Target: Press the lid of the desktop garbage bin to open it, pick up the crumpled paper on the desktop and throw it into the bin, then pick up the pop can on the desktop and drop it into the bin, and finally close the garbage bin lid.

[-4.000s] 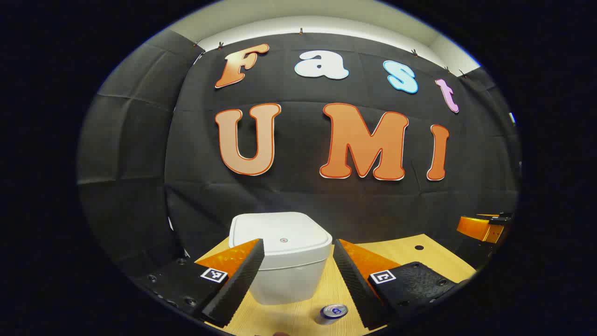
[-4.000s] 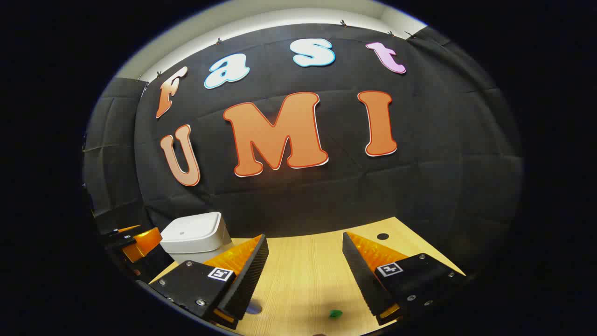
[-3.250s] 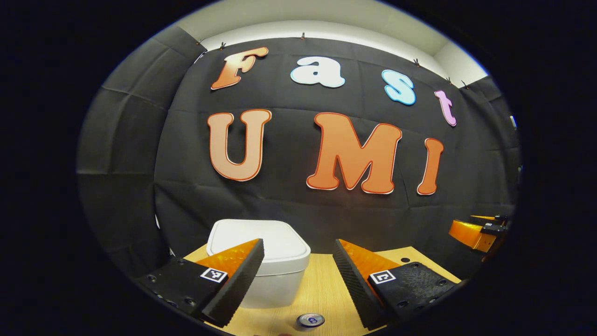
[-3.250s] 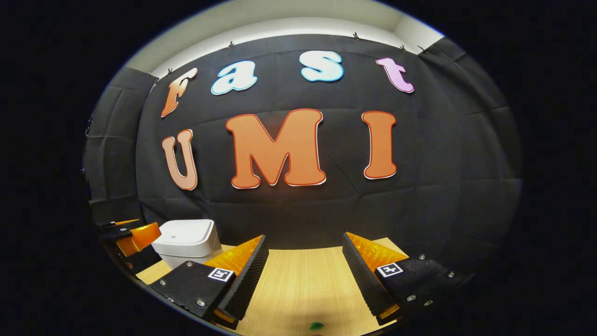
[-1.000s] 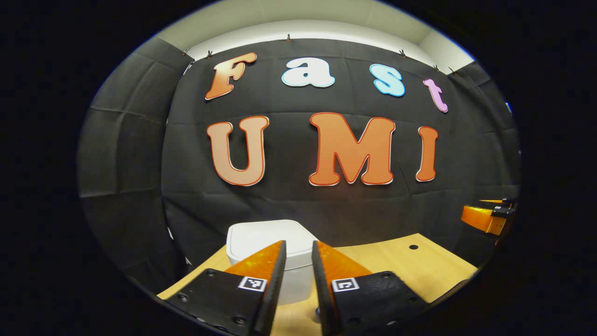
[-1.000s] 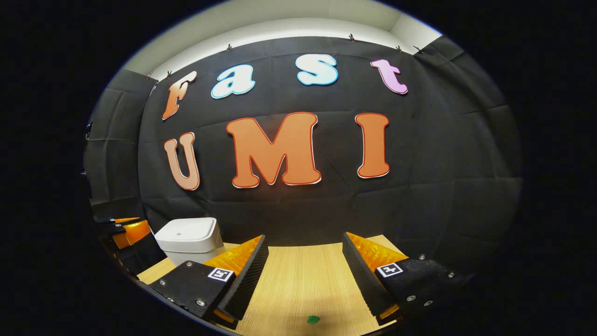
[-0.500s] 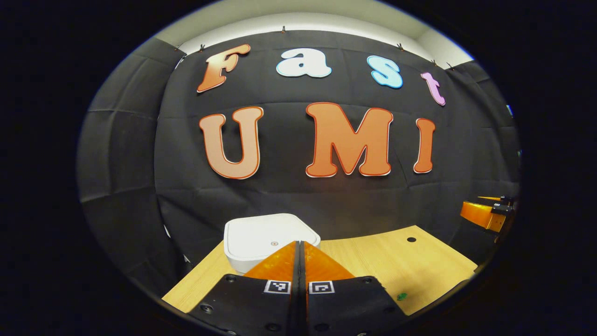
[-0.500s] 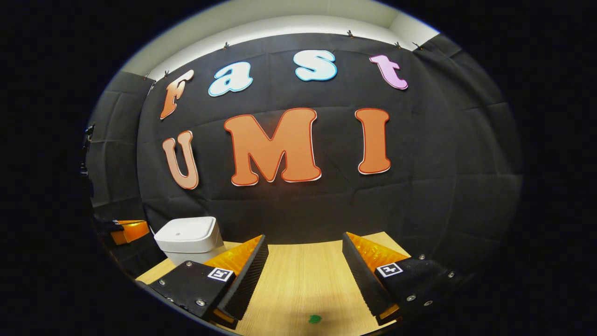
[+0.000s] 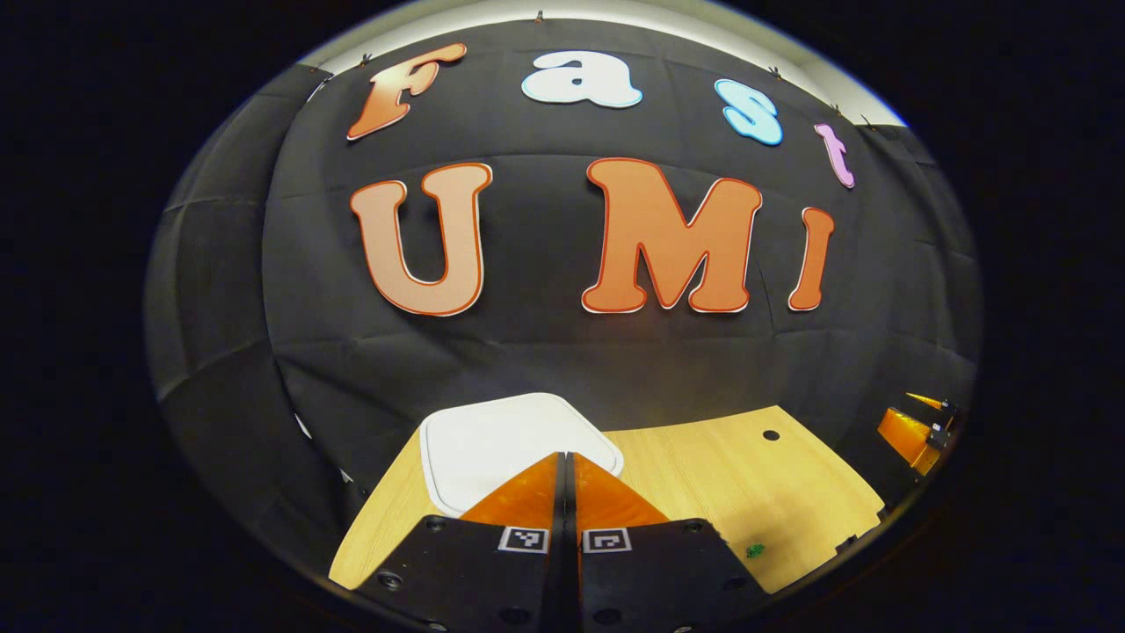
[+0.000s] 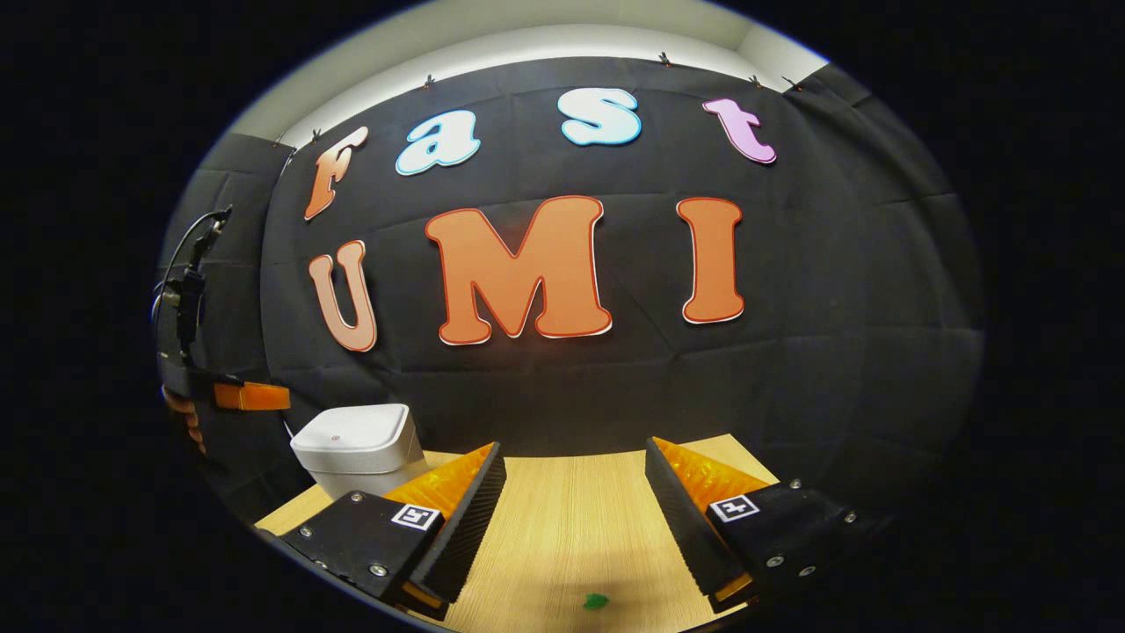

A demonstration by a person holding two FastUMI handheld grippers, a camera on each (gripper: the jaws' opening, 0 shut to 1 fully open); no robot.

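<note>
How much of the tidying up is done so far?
Nothing looks finished yet. The bin lid is down, and a small green scrap, maybe the crumpled paper, lies on the table. In hand: the left gripper, jaws together, is poised over the lid, probably to press it. The right gripper is open and empty. Left to do: open the lid, bin the paper and the can, close the lid.

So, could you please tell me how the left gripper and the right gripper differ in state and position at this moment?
The left gripper has its jaws shut together with nothing between them; the right gripper has its jaws wide apart. The left gripper points down at the white bin lid; the right gripper faces bare wooden desktop, with the bin off to its left. Neither holds anything.
</note>
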